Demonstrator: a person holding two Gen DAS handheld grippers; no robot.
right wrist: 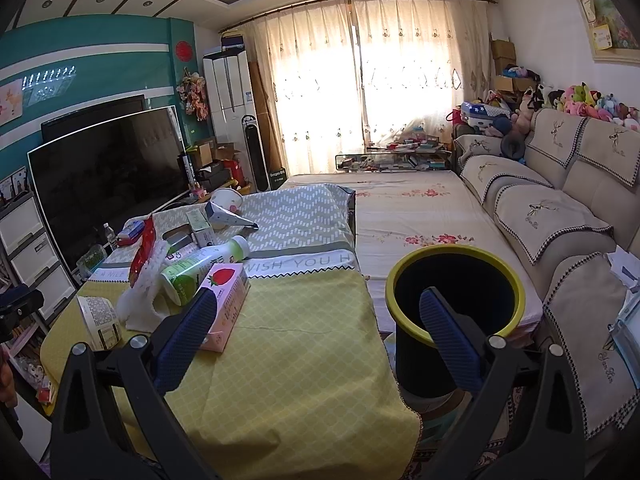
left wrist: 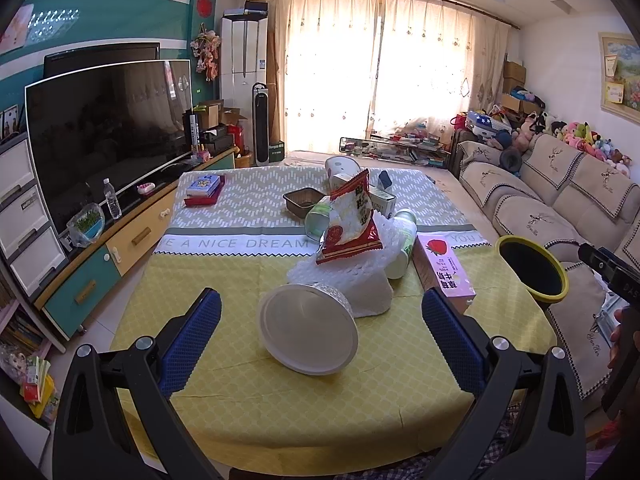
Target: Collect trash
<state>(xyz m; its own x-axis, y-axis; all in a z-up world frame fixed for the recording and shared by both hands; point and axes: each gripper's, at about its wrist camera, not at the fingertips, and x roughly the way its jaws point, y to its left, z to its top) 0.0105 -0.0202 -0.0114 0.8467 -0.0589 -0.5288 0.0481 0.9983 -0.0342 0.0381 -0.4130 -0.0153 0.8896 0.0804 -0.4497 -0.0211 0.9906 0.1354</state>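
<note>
Trash lies on a table with a yellow cloth (left wrist: 280,400): a tipped white paper cup (left wrist: 308,328), white foam wrap (left wrist: 348,276), a red snack bag (left wrist: 350,220), a green-white bottle (left wrist: 404,248), a pink strawberry carton (left wrist: 442,268) and a foil tray (left wrist: 302,200). A black bin with a yellow rim (left wrist: 532,272) stands right of the table. My left gripper (left wrist: 320,320) is open, its fingers either side of the cup. My right gripper (right wrist: 316,320) is open and empty, between the carton (right wrist: 226,300) and the bin (right wrist: 456,300).
A large TV (left wrist: 108,136) on a low cabinet stands left of the table. A beige sofa (left wrist: 560,200) with plush toys runs along the right. Books (left wrist: 204,190) lie at the table's far left. A low bed (right wrist: 420,216) lies behind the bin.
</note>
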